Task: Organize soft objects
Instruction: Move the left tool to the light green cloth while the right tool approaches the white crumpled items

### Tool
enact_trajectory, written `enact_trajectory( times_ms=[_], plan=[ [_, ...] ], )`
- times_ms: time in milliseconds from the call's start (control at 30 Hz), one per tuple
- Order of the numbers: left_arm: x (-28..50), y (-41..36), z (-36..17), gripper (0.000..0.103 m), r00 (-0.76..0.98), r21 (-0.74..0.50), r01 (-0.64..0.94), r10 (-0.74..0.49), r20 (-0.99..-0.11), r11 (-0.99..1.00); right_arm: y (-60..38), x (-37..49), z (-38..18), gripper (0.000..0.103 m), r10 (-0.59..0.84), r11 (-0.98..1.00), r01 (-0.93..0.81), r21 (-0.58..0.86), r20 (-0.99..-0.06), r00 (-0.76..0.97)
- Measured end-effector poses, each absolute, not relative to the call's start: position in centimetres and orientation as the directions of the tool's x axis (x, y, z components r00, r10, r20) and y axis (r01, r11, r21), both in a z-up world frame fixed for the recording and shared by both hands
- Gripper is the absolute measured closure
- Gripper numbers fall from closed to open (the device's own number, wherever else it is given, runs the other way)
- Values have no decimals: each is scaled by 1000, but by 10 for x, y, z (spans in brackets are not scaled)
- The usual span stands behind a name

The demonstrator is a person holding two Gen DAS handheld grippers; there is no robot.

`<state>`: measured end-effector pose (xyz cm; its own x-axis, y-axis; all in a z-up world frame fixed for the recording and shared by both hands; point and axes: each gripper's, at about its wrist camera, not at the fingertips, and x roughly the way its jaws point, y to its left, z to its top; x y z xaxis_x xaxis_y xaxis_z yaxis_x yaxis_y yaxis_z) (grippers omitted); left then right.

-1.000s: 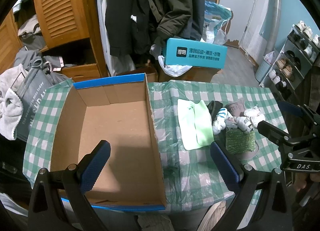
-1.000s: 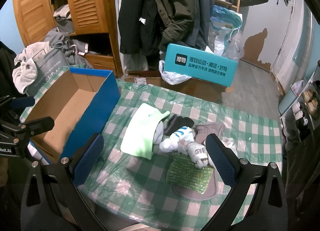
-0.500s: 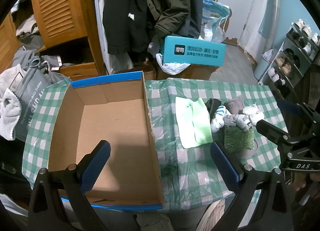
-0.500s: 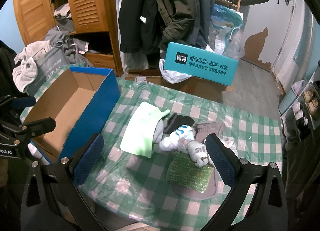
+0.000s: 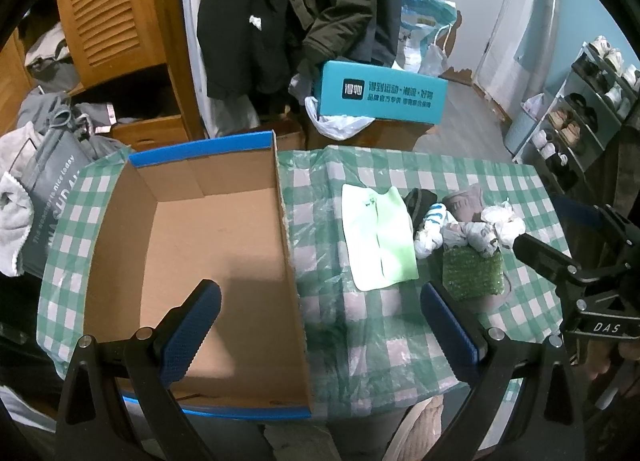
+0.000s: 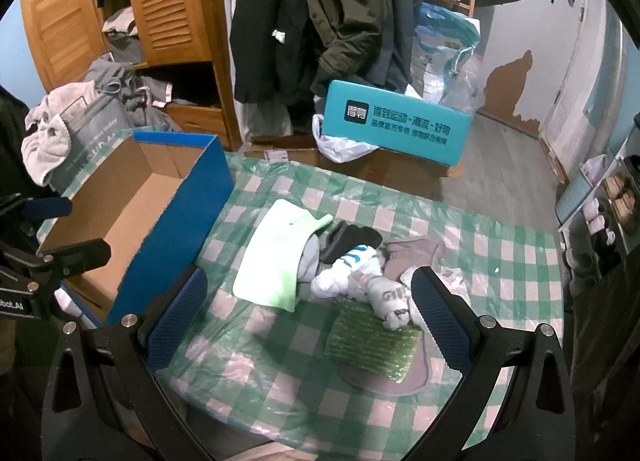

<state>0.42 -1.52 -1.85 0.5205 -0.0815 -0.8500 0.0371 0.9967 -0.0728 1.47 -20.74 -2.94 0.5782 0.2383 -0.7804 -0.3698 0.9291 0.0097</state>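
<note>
Hovering spread wide and empty: left gripper point(image 5: 320, 325) over cardboard box point(image 5: 192, 261), right gripper point(image 6: 308, 313) over sock pile point(image 6: 360, 277).

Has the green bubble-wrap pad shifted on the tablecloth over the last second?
No. In the right wrist view the green bubble-wrap pad sits on the same checks of the tablecloth, still under the rolled socks.
</note>
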Motion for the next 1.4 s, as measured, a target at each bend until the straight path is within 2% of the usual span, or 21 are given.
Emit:
enact_trajectory(
  times_ms=[633, 1400],
  plan=[
    [32, -40, -41, 2, 427, -77, 93, -110, -898, 993, -248, 34, -39, 3, 166, 960, -280, 10, -826, 539],
    [93, -93, -96, 2, 293, -100, 110, -129, -947, 989, -299, 76, -90, 3, 132, 984, -163, 65, -888, 441]
  ],
)
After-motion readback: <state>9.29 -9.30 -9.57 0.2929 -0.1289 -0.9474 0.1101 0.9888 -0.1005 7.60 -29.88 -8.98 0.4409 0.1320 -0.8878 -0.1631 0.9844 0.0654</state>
